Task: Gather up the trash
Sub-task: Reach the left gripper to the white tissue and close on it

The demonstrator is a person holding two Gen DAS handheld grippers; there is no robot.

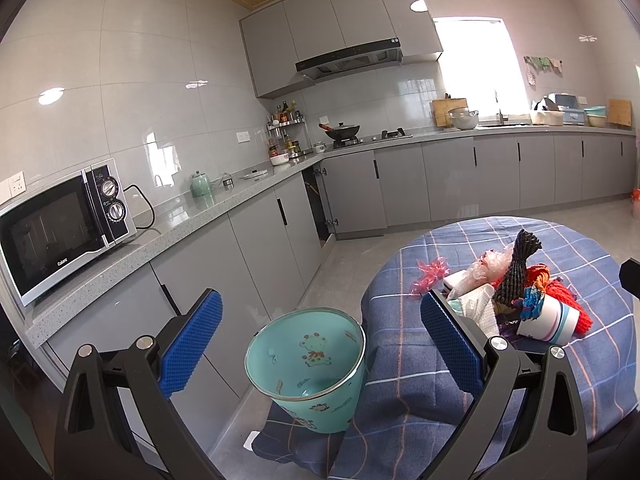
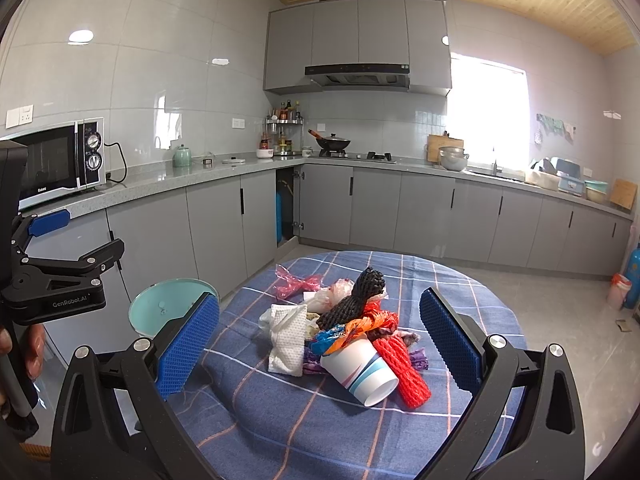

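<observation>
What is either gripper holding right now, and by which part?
Nothing. The left gripper is open above the teal bin; the right gripper is open before the trash pile, touching none of it.

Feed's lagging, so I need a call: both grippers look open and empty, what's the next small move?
Probably ease the right gripper forward and down onto the paper cup at the near edge of the trash pile. Its jaws stand open around the pile, nothing is held, and the bin beside the table looks empty.
</observation>
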